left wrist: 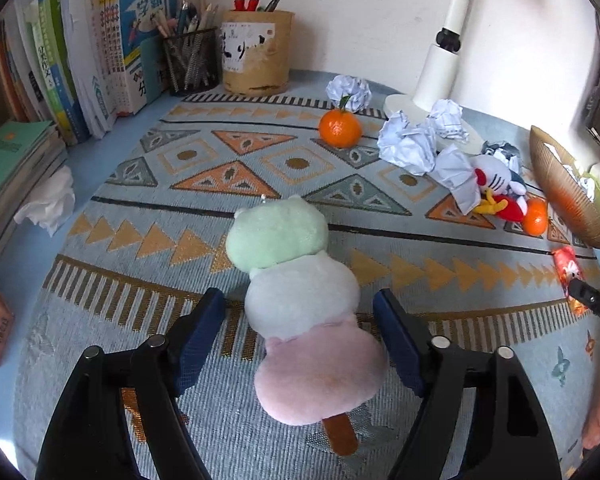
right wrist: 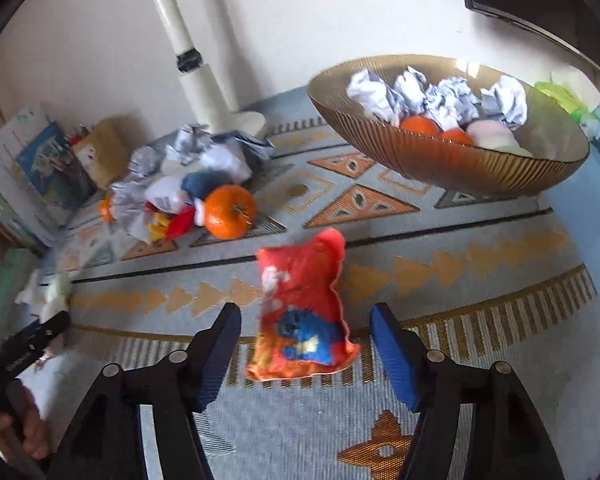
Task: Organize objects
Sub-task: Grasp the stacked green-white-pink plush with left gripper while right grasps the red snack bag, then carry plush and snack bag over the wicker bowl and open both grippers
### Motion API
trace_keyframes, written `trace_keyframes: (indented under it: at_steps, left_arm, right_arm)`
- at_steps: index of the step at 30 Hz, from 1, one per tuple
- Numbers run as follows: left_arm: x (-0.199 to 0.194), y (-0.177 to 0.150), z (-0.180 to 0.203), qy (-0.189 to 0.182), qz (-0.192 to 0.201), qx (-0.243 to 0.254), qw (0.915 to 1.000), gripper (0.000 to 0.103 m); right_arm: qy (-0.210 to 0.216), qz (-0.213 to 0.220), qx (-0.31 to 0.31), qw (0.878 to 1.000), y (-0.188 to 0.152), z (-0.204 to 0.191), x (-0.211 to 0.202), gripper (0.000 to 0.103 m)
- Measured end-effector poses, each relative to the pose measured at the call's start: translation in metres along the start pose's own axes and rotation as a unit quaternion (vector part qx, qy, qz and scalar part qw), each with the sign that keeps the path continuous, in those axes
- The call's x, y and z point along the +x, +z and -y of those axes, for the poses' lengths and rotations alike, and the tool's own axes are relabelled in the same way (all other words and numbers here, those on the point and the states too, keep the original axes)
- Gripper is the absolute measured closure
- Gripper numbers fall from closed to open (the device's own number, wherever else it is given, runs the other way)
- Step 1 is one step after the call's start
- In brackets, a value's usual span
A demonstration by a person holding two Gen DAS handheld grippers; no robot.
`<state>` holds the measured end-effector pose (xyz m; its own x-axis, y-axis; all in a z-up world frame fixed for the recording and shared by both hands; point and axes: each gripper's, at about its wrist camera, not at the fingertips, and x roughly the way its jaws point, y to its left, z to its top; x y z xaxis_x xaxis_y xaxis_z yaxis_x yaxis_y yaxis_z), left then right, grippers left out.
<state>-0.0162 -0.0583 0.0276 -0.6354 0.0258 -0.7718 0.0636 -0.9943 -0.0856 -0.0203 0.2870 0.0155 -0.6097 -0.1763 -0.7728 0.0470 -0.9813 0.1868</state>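
Observation:
My left gripper point(left wrist: 300, 308) is open, its jaws on either side of a green, white and pink popsicle plush point(left wrist: 300, 312) lying on the patterned mat point(left wrist: 148, 240), not touching it. My right gripper point(right wrist: 305, 320) is open around a red plush pouch point(right wrist: 302, 312) with a blue figure, lying on the mat point(right wrist: 480, 280). The pouch also shows at the right edge of the left wrist view point(left wrist: 566, 268). A brown ribbed bowl point(right wrist: 440, 160) at the back right holds crumpled papers, oranges and a pale plush.
An orange point(left wrist: 339, 128), crumpled papers point(left wrist: 410, 144), a cat plush point(left wrist: 496, 184) and a second orange point(left wrist: 536, 216) lie near a white lamp base point(left wrist: 436, 80). Books point(left wrist: 80, 60), pen holders point(left wrist: 256, 56) and a tissue point(left wrist: 48, 204) line the back left.

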Motion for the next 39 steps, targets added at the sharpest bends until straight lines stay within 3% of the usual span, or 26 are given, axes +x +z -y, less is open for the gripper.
trace_keyframes:
  at_steps: [1, 3, 5, 8, 10, 13, 17, 20, 24, 26, 28, 30, 31, 34, 36, 39]
  left_arm:
    - [-0.001, 0.0, 0.0, -0.002, 0.001, -0.001, 1.0, 0.034]
    - [-0.002, -0.001, 0.0, -0.005, 0.005, -0.001, 1.0, 0.049]
    - [-0.004, -0.001, 0.0, -0.014, 0.009, 0.001, 0.9999, 0.056]
    - [-0.011, -0.002, 0.001, -0.031, 0.024, 0.005, 0.9992, 0.057]
    - [-0.025, -0.008, 0.008, -0.054, 0.046, 0.015, 0.9974, 0.057]
    - [-0.039, -0.017, 0.027, -0.084, 0.048, 0.028, 0.9949, 0.057]
    - [-0.047, -0.018, 0.064, -0.122, 0.039, 0.05, 0.9905, 0.057]
    - [-0.066, 0.001, 0.104, -0.178, 0.052, 0.068, 0.9804, 0.057]
    - [-0.091, 0.037, 0.172, -0.232, 0.088, 0.109, 0.9624, 0.057]
    - [-0.096, 0.06, 0.211, -0.271, 0.098, 0.125, 0.9494, 0.057]
    - [-0.089, 0.078, 0.241, -0.292, 0.097, 0.133, 0.9421, 0.057]
    - [-0.075, 0.09, 0.263, -0.301, 0.082, 0.134, 0.9405, 0.057]
    - [-0.068, 0.093, 0.27, -0.303, 0.072, 0.133, 0.9409, 0.057]
    - [-0.062, 0.085, 0.271, -0.315, 0.068, 0.137, 0.9368, 0.057]
    - [-0.058, 0.076, 0.268, -0.307, 0.065, 0.143, 0.9385, 0.057]
    - [-0.052, 0.066, 0.261, -0.307, 0.045, 0.136, 0.9408, 0.057]
  right_arm:
    - [-0.005, 0.003, -0.003, 1.0, 0.001, 0.0, 0.0, 0.05]
    - [-0.009, 0.001, -0.015, 1.0, 0.001, -0.003, 0.002, 0.063]
    - [-0.016, 0.006, -0.033, 0.999, 0.001, -0.009, 0.001, 0.067]
    - [0.006, 0.011, -0.041, 0.999, -0.001, -0.011, -0.004, 0.069]
    - [0.032, 0.02, -0.041, 0.998, -0.004, -0.01, -0.014, 0.069]
    - [0.084, 0.025, -0.029, 0.996, -0.013, -0.009, -0.029, 0.069]
    - [0.093, 0.034, -0.019, 0.995, -0.02, -0.008, -0.048, 0.069]
    - [0.093, 0.085, -0.001, 0.992, -0.003, 0.008, -0.091, 0.069]
    - [0.055, 0.169, 0.038, 0.983, 0.033, 0.041, -0.15, 0.069]
    - [0.039, 0.196, 0.067, 0.978, 0.053, 0.062, -0.165, 0.069]
    - [0.02, 0.208, 0.091, 0.974, 0.072, 0.08, -0.168, 0.069]
    - [0.023, 0.196, 0.093, 0.976, 0.087, 0.092, -0.158, 0.069]
    - [0.032, 0.169, 0.084, 0.981, 0.091, 0.096, -0.147, 0.069]
    - [0.04, 0.109, 0.036, 0.993, 0.06, 0.095, -0.128, 0.068]
    - [0.043, 0.074, 0.019, 0.996, 0.029, 0.089, -0.115, 0.034]
    - [0.015, 0.028, -0.01, 0.999, -0.006, 0.075, -0.079, 0.034]
